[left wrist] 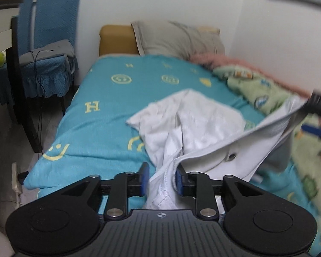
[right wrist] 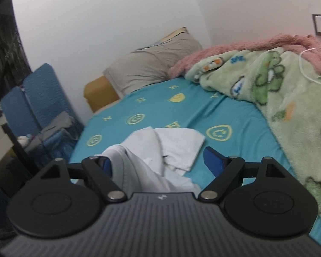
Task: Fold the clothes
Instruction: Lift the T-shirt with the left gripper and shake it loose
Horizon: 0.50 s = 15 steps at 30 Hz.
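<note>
While the fuzzy green blanket (right wrist: 289, 98) crowds the teal bed sheet (right wrist: 182, 111), a rumpled white garment (left wrist: 192, 124) lies mid-sheet. The left gripper (left wrist: 162, 178) stands partly spread around its hem; the right gripper (right wrist: 158, 162) gapes wide.

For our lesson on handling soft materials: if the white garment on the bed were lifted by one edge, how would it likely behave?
The white garment would probably sag and drape, since it already lies in loose creases on the blue sheet. It looks thin, so likely light. Its folded layers may slide apart when pulled.

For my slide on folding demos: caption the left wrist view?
Left gripper straddles a white garment's edge on the teal bedsheet, jaws partly apart.
</note>
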Motion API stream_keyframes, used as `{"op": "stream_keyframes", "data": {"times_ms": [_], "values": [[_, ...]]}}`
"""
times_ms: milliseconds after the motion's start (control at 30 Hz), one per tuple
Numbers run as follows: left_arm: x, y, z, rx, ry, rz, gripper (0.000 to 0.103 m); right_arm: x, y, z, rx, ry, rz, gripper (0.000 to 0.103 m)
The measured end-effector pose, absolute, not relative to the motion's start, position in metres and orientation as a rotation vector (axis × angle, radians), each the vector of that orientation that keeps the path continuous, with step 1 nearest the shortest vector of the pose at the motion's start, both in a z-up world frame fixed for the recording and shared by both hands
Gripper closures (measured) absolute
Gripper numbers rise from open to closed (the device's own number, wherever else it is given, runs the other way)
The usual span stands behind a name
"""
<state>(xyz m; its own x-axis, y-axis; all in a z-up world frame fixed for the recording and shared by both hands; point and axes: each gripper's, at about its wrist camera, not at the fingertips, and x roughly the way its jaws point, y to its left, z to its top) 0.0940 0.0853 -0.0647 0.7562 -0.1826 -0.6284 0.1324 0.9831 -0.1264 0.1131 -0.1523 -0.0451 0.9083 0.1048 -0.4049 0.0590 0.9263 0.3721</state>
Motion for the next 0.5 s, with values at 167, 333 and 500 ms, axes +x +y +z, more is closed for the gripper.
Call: {"op": "stream_keyframes", "data": {"times_ms": [167, 333, 500], "values": [[0.095, 0.066, -0.076, 0.029, 0.722, -0.224, 0.056, 0.111, -0.148, -0.045, 0.364, 0.455, 0.042, 0.019], [0.096, 0.044, -0.084, 0.145, 0.723, -0.276, 0.045, 0.110, -0.145, -0.044, 0.326, 0.466, 0.035, 0.019], [0.101, 0.036, -0.089, 0.220, 0.689, -0.212, 0.044, 0.107, -0.143, -0.046, 0.283, 0.479, 0.020, 0.019]]}}
